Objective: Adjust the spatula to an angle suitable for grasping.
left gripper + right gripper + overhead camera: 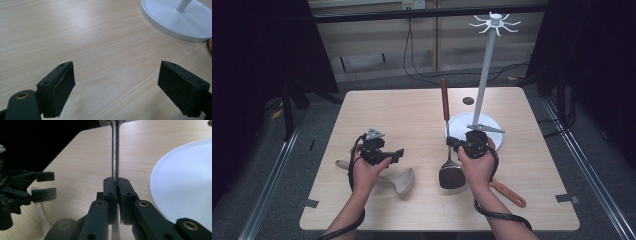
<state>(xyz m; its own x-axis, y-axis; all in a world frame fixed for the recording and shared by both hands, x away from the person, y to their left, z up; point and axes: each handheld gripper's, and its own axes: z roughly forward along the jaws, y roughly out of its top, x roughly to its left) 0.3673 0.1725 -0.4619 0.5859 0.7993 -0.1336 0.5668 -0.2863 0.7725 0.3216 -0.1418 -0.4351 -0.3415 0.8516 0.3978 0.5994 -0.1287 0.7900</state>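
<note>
Nearest the person's edge of the table [422, 107], a second utensil with an orange-brown handle [508, 193] lies flat on the wood, running out from under the right hand toward the near right corner. Just beyond it, the right gripper [456, 143] has its jaws pressed together on the thin metal shaft of a spatula [447, 150]; in the right gripper view that shaft [115, 152] rises straight out from between the closed pads, clamped tight. The spatula's dark blade sits low by the table just left of the right hand, and its reddish-brown handle points away toward the far edge. Over on the left, level with it, the left gripper [398, 155] is held above the wood with its jaws spread wide and nothing between them, bare tabletop showing through the gap in the left gripper view. Beside and under that hand lies a beige ladle [401, 180], bowl toward the centre, untouched. Farther back, just right of the clamped spatula, stands a white utensil stand [482, 70] on its round base [175, 23], its pole rising to a ring of empty hooks at the top.
</note>
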